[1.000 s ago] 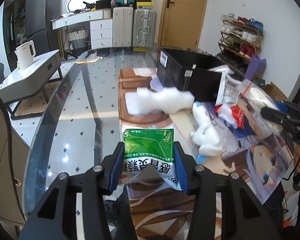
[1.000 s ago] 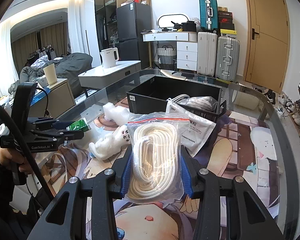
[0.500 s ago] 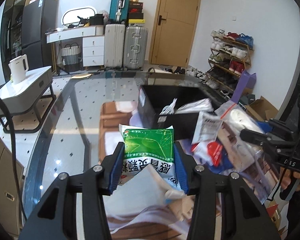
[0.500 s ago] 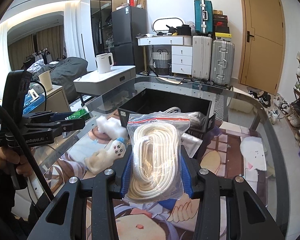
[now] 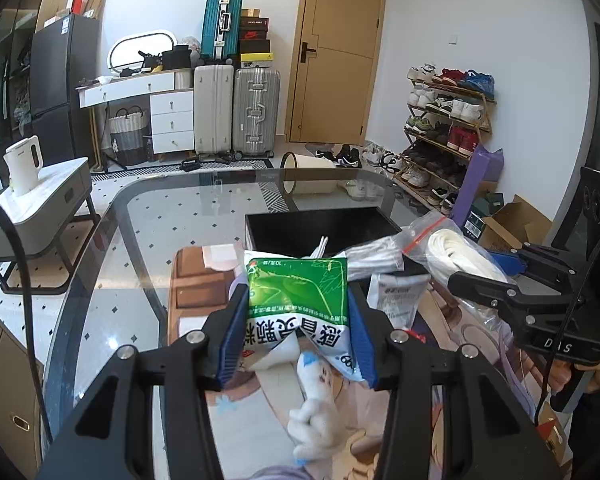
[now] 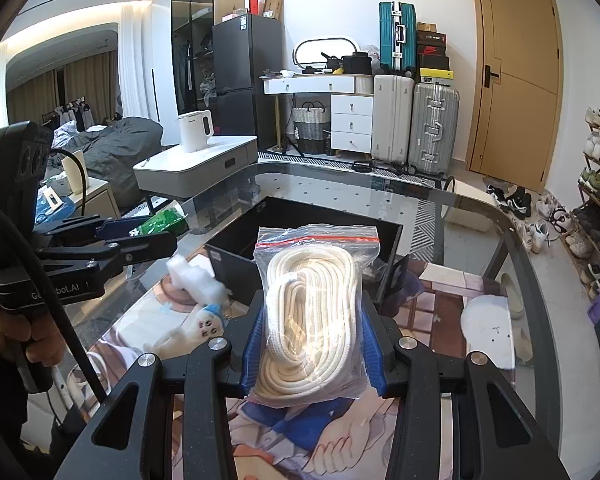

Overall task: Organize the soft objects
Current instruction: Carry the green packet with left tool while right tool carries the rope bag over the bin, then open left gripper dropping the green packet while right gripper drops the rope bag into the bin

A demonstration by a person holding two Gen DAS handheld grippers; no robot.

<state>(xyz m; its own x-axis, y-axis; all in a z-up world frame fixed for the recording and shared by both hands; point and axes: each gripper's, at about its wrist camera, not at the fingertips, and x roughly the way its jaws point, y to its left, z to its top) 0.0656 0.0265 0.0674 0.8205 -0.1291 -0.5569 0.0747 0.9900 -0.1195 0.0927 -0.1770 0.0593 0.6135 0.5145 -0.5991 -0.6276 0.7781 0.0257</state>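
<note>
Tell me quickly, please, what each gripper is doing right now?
Left gripper: closed on the green packet.
Right gripper: closed on the bag of white rope.

Glass table (image 6: 480,208) under printed mat (image 6: 432,292)

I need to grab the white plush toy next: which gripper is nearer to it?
Left. The left gripper, shut on the green packet, hangs just above the white plush toy; the right gripper, shut on the rope bag, sits further off beside it.

My two grippers (image 5: 298,332) (image 6: 310,344) are black, silver-screwed frames with blue finger pads (image 5: 232,336) and black cables (image 6: 56,300).
</note>
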